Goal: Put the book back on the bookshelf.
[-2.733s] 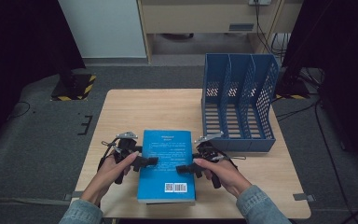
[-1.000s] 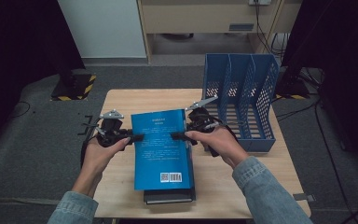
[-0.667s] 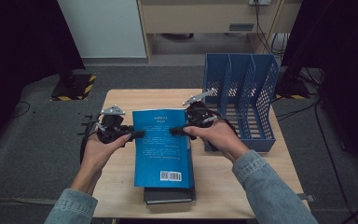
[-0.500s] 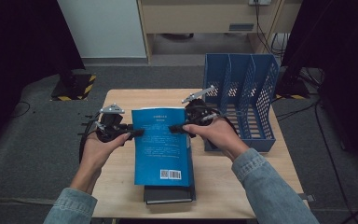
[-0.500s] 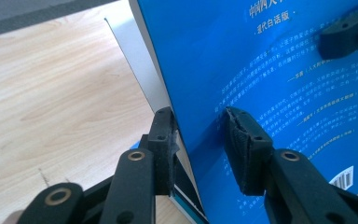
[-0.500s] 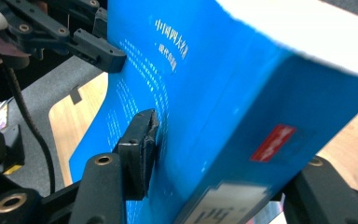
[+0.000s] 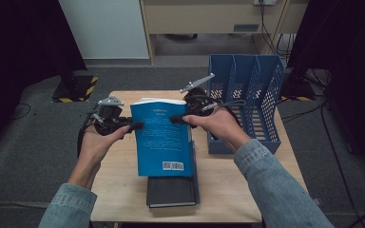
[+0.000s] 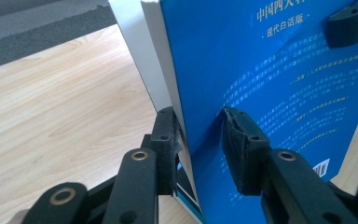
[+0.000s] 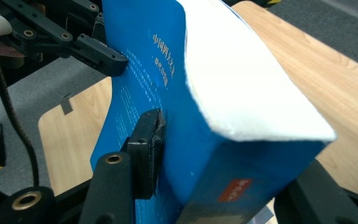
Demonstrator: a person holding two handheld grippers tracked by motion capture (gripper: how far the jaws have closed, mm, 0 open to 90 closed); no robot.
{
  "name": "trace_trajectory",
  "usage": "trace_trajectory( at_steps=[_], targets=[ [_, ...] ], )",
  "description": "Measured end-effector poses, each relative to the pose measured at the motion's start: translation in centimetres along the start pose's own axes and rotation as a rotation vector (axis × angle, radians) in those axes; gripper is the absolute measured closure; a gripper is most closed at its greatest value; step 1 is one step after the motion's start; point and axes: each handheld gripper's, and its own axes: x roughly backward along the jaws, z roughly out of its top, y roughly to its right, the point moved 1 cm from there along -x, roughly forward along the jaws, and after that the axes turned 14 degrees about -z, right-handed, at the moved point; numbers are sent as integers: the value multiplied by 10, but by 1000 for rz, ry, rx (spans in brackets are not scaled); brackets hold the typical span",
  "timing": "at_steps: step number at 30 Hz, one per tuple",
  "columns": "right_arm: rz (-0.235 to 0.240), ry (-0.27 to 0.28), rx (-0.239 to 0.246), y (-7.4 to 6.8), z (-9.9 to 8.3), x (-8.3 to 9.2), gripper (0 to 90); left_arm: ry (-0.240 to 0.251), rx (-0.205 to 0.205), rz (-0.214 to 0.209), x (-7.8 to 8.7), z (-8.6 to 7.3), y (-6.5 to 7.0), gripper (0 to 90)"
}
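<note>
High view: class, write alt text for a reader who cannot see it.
Two hand-held grippers, left gripper and right gripper, clamp a blue book by its side edges, lifted and tilted above a black book on a wooden table. A blue file rack stands at the right.

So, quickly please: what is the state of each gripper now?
Left gripper: closed on the blue book, at its left edge.
Right gripper: closed on the same book, at its spine side.
</note>
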Motion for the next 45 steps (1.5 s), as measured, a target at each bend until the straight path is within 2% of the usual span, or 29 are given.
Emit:
trace_trajectory(
  at_steps=[9,11,21,28,36,38,40,42,45],
  targets=[
    [-20,22,-5,6,7,-1,565,4,3,11,-2,9,-7,661],
    [-19,36,-3,9,10,-3,570,-1,-4,17,-2,12,-9,662],
    [-44,36,11,20,25,-8,580,-23,-29,60,-6,31,-19,662],
    [-34,42,11,25,26,-9,584,-16,-32,48,-7,33,-21,663],
    [-45,57,65,8,16,8,588,15,-61,39,5,21,-1,662],
    [-47,58,72,5,14,11,589,21,-62,39,7,19,3,663],
    [-53,64,101,-5,8,20,588,49,-54,30,12,12,12,663],
    [-53,61,117,-9,5,25,588,52,-51,30,15,9,17,673],
    [-52,59,140,-14,2,30,586,49,-61,52,19,7,20,710]
  ],
)
